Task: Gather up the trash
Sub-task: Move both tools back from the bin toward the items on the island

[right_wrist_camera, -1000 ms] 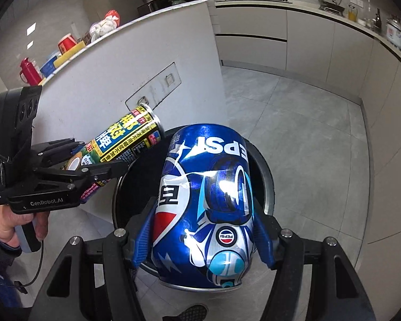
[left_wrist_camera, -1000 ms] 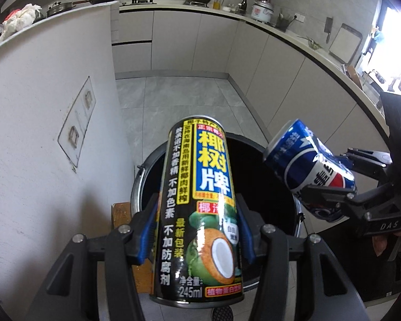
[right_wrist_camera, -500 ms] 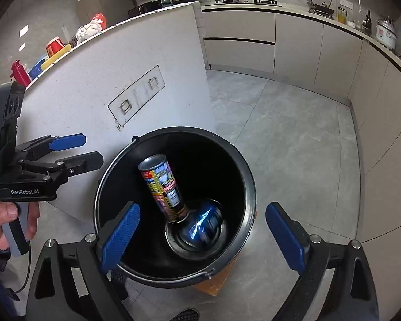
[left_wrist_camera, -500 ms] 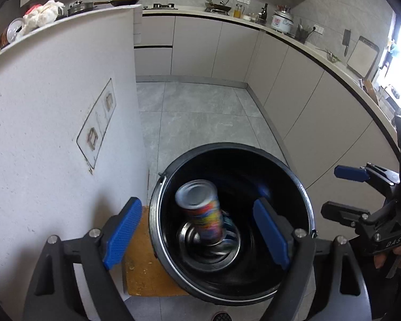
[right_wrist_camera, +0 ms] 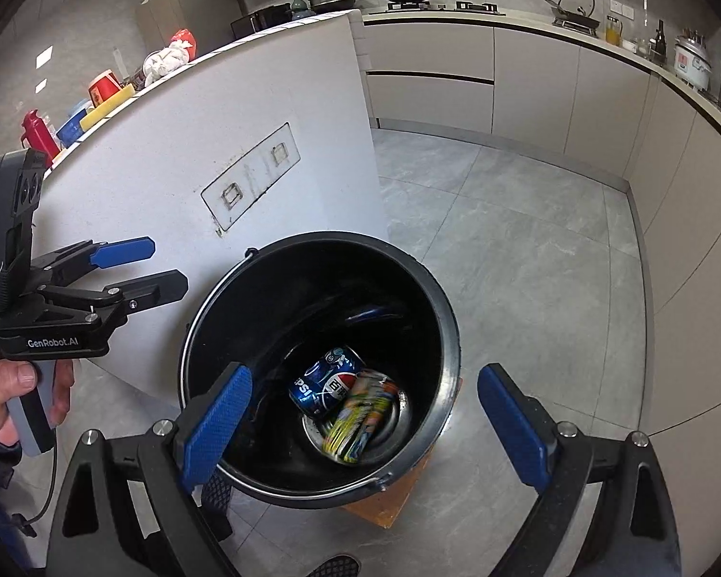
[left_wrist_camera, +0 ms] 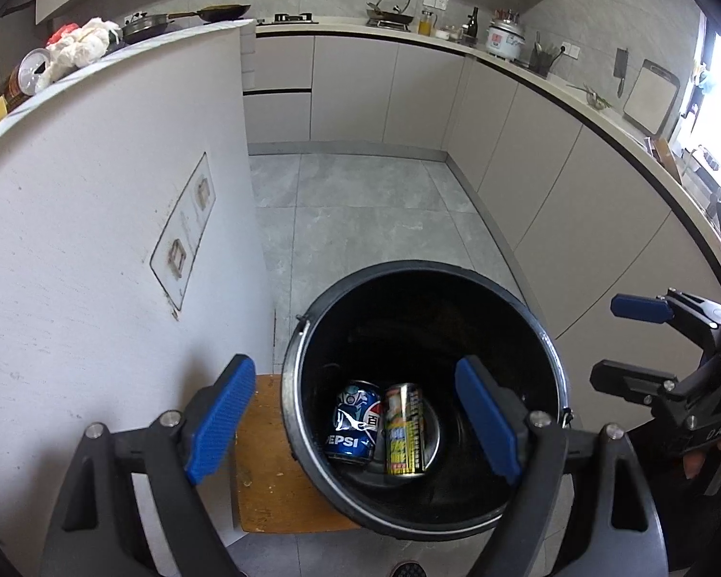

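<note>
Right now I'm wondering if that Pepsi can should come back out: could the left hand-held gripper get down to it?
Probably yes: the left hand-held gripper is open above the bucket, whose mouth is uncovered. The Pepsi can lies deep against the coconut-juice can.

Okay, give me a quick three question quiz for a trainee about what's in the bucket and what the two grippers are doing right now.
1. True or false: the blue Pepsi can lies at the bottom of the black bucket.
2. Multiple choice: the left gripper and right gripper are A) both open and empty, B) both shut on cans, C) one open, one shut.
3. Fill in: the yellow-labelled can lies ___ the Pepsi can, and the bucket stands on a ___ board.

Key: 1 true. 2 A. 3 beside and touching; wooden.
</note>
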Demonstrator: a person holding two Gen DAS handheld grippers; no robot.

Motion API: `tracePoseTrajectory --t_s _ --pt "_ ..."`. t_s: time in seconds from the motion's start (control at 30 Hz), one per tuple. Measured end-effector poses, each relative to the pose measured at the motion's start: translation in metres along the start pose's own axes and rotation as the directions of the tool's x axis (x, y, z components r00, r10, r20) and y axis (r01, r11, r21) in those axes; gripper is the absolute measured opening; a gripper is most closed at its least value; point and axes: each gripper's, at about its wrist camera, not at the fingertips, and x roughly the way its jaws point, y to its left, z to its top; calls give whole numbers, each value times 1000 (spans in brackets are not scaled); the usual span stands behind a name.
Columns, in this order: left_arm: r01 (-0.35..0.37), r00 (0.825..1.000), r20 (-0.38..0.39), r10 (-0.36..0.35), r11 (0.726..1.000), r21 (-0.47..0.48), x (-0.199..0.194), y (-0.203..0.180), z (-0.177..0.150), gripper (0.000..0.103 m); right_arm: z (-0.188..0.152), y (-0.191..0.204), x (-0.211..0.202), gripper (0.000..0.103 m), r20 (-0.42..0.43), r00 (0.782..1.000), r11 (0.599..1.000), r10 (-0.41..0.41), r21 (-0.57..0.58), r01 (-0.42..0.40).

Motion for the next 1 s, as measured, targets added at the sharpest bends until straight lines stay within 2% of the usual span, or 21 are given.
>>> tracePoseTrajectory --t_s 0.23,0.6,0.83,1.0 --pt "-17 1000 22 17 1000 13 -16 0 11 87 8 4 -22 97 31 999 1000 -12 3 12" --pt "-25 995 94 21 999 37 -60 2 55 87 44 20 -74 97 110 993 999 -38 -9 39" --pt "-28 992 127 24 999 30 -87 28 73 87 73 47 -98 97 151 988 999 -43 -22 47" --pt "-26 990 140 21 999 31 -101 56 78 87 99 84 -102 97 174 984 998 -41 -41 49"
